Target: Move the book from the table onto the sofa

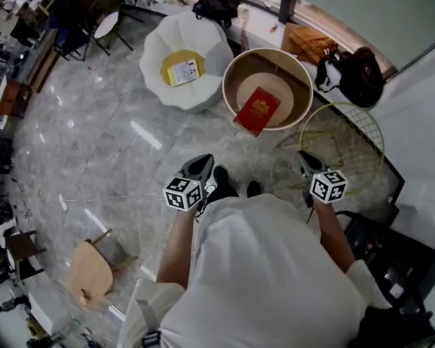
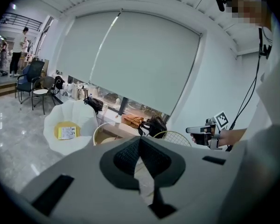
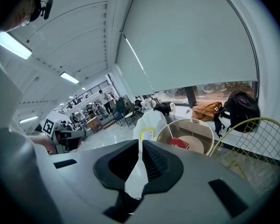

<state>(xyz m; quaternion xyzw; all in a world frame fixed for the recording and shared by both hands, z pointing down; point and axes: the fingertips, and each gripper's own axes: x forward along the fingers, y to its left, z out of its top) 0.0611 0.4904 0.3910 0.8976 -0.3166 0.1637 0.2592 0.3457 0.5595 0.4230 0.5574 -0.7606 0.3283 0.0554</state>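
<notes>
A red book (image 1: 257,111) lies at the near rim of a round beige table (image 1: 235,65), partly over the edge. In the right gripper view the book (image 3: 179,143) shows inside the table's rim (image 3: 191,121). Left of the table stands a white petal-shaped sofa (image 1: 204,40) with a yellow seat cushion and a booklet (image 1: 183,72) on it. My left gripper (image 1: 201,164) and right gripper (image 1: 302,158) are both shut and hold nothing, hovering over the floor short of the table. The left gripper view shows the shut jaws (image 2: 140,143), the sofa (image 2: 70,115) and the other gripper (image 2: 203,130).
A yellow wire-frame table (image 1: 344,140) stands right of the round table. A black backpack (image 1: 355,75) and a brown bag (image 1: 308,42) sit on the window ledge behind. A wooden chair (image 1: 90,267) is at the lower left, a black case (image 1: 391,259) at the right.
</notes>
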